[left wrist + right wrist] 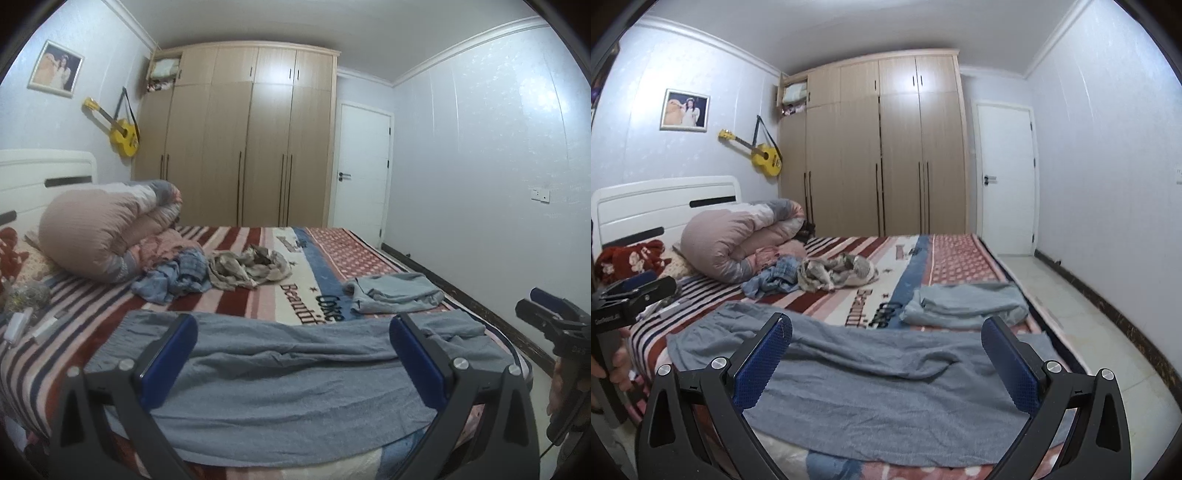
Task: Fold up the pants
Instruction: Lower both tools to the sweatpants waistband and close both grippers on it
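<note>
Grey pants (295, 373) spread flat across the near edge of the bed (236, 295), lying lengthwise between and beneath both pairs of jaws. Left gripper (293, 363) spread wide, blue pads (166, 362) apart, nothing held, hovering above the fabric. Right gripper (886, 365) likewise wide open and empty, over the same pants (879, 384). Beyond the right-hand pad of each gripper, a folded light-blue garment (395, 293) on the bedspread. Straight ahead past the jaws, a crumpled beige cloth (247, 269) beside a bunched blue one (177, 275). Farther off to the left, a rolled pink duvet (107, 229). Well beyond, a wooden wardrobe (243, 140).
</note>
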`<state>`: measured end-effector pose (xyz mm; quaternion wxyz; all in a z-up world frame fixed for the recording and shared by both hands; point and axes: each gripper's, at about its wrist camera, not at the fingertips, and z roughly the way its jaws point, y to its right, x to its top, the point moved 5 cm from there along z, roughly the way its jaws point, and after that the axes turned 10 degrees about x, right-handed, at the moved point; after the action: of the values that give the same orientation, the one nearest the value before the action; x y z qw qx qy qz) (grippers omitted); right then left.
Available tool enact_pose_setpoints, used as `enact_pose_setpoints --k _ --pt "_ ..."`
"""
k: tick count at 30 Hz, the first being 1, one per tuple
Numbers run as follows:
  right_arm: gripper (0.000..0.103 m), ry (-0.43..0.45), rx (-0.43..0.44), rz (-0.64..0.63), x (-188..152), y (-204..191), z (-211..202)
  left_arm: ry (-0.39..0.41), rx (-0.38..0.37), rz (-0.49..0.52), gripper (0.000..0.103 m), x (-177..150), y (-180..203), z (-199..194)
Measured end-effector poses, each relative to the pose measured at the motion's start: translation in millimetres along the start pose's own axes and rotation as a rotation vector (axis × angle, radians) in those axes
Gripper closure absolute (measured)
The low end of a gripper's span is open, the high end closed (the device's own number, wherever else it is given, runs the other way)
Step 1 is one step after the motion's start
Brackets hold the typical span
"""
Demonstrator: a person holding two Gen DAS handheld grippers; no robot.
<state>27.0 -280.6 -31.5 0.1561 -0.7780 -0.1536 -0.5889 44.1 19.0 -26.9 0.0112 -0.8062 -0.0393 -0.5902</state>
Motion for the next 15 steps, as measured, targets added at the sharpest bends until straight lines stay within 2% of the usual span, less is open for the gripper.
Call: enact_pose_setpoints --k 3,5,6,7,10,15 --pt "0.001 -0.070 0.000 0.026 -14 12 11 -0.031 0.009 0.011 0.001 -10 -1 10" --pt "0.010 -0.110 -0.021 0.046 -26 23 19 -0.055 0.012 0.011 0.001 -19 -4 17" --pt "0.018 -0.127 -0.036 0.056 -33 29 22 -0.074 0.013 0.007 0.001 -24 -5 22" --pt "0.021 -0.149 -0.050 0.071 -41 35 26 -0.097 0.010 0.000 0.001 -31 -7 27" --pt "0.024 -0.215 -0.039 0.127 -68 48 37 -0.180 -0.001 -0.023 0.001 -55 -12 44" --pt "0.029 -0.314 -0.034 0.171 -111 61 57 -0.289 0.029 -0.044 0.001 -96 -21 70"
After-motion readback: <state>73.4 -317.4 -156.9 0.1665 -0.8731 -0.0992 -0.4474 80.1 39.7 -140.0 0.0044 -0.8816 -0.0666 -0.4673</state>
